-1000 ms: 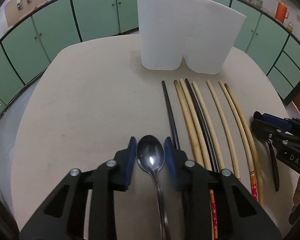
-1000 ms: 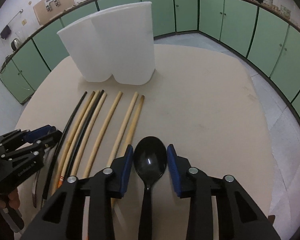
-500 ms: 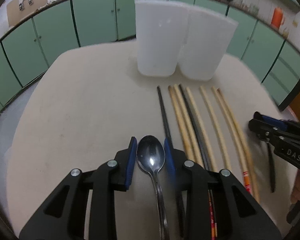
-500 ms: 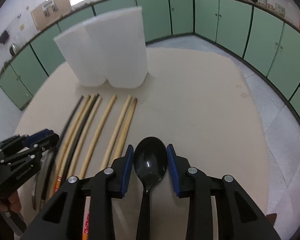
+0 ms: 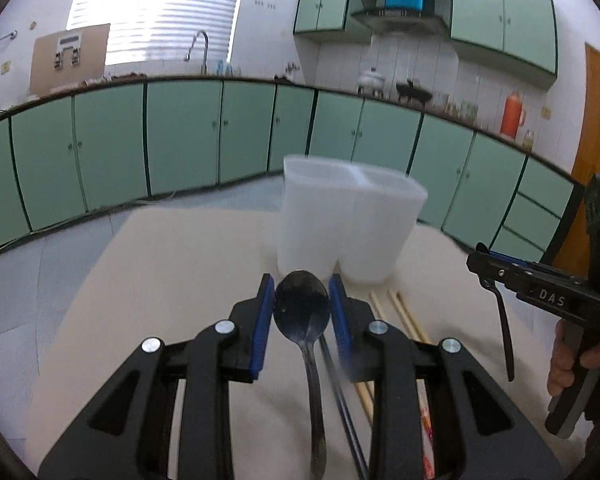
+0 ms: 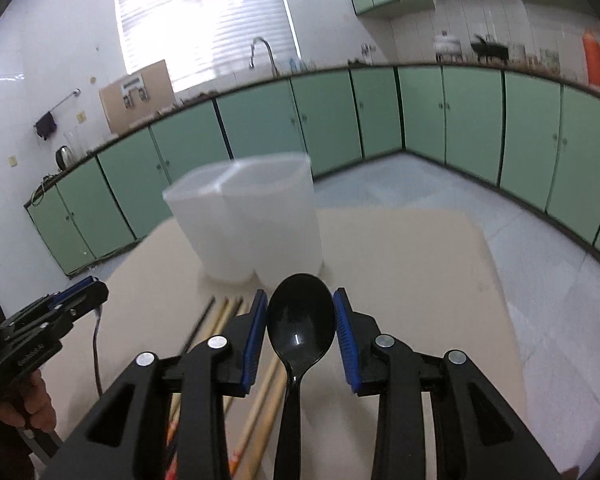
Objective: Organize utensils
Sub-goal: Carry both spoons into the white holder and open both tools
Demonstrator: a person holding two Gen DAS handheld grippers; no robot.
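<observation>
My left gripper (image 5: pixel 302 312) is shut on a metal spoon (image 5: pixel 303 312), bowl forward, lifted above the table. My right gripper (image 6: pixel 301 324) is shut on a black plastic spoon (image 6: pixel 301 322), also lifted. A white two-compartment holder (image 5: pixel 350 224) stands on the beige table ahead of both; it also shows in the right wrist view (image 6: pixel 252 220). Several wooden and black chopsticks (image 5: pixel 404 316) lie on the table below the grippers, partly hidden; they also show in the right wrist view (image 6: pixel 220 316). The right gripper shows at the right of the left wrist view (image 5: pixel 540 292), the left gripper at the left of the right wrist view (image 6: pixel 48 320).
The round beige table (image 5: pixel 172 280) has its far edge behind the holder. Green kitchen cabinets (image 5: pixel 180 144) line the walls beyond, with a counter, a tap and a window above.
Both grippers have risen from the table and tilted up, each carrying its spoon. The holder now looks lower and farther, and the chopsticks have dropped below the fingers.
</observation>
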